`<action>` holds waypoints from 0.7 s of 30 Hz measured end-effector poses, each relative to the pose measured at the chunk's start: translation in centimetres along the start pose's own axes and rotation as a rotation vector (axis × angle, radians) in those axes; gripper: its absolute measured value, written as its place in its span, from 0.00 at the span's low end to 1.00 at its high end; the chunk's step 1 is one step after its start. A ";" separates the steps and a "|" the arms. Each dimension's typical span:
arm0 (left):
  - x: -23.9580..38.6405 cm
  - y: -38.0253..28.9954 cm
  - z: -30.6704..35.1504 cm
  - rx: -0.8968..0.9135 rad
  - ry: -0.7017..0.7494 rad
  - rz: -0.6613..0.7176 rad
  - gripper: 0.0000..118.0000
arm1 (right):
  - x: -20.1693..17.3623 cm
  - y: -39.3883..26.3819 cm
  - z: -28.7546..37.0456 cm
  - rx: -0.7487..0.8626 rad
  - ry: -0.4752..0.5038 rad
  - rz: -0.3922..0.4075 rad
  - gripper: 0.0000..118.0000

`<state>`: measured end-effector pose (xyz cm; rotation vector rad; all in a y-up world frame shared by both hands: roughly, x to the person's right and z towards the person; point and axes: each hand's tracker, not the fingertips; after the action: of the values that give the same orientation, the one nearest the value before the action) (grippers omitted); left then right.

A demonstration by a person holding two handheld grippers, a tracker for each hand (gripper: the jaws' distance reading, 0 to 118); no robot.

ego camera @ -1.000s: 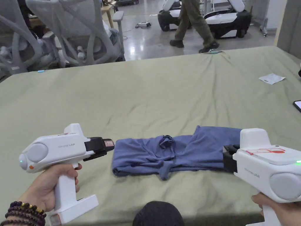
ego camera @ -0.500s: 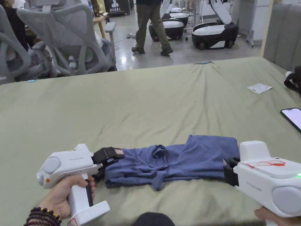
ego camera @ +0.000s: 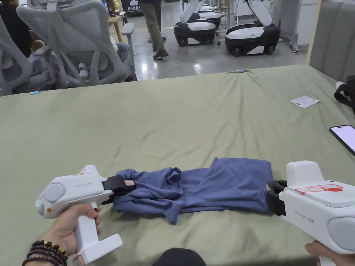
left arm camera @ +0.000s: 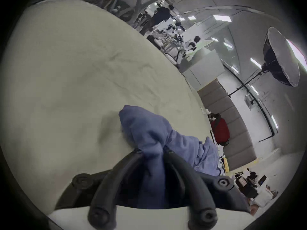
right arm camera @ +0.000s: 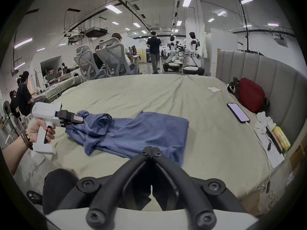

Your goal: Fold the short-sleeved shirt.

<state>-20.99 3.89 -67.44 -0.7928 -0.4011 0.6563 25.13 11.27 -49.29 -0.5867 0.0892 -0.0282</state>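
Observation:
A blue short-sleeved shirt point(ego camera: 215, 187) lies folded into a long strip across the near part of the green bed point(ego camera: 173, 121). My left gripper point(ego camera: 130, 183) is shut on the strip's left end, and that end is bunched and raised a little. Blue cloth point(left arm camera: 146, 129) runs between the jaws of the left gripper point(left arm camera: 152, 150). From the right gripper view, the left gripper point(right arm camera: 79, 118) holds the crumpled end of the shirt point(right arm camera: 132, 134). My right gripper point(ego camera: 268, 192) sits at the shirt's right edge. Its jaws point(right arm camera: 152, 148) are closed tip to tip, with no cloth seen between them.
A phone point(ego camera: 343, 136) and a white paper slip point(ego camera: 304, 101) lie on the bed at the right. A red bag point(right arm camera: 250, 95) leans on the grey headboard point(ego camera: 332, 34). Office chairs point(ego camera: 86, 41) stand beyond the far edge, where a person point(ego camera: 154, 27) walks.
The left gripper moved right to the shirt's left end and closed on it, bunching that end. The right gripper stayed at the right edge. The person behind walked left.

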 end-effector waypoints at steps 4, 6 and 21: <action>-2.6 1.6 4.3 0.075 0.146 0.024 0.12 | -0.2 0.2 0.0 0.008 0.015 -0.006 0.00; -3.2 1.9 5.5 0.107 0.211 0.036 0.12 | -0.3 0.2 -0.1 0.010 0.022 -0.003 0.00; 14.2 -1.1 1.1 -0.003 -0.148 -0.145 0.12 | 0.0 -0.4 -0.1 0.008 0.037 -0.025 0.00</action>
<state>-10.74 13.48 -64.66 -0.7126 -0.5893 0.5805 25.12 10.87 -49.13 -0.5790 0.1177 -0.0636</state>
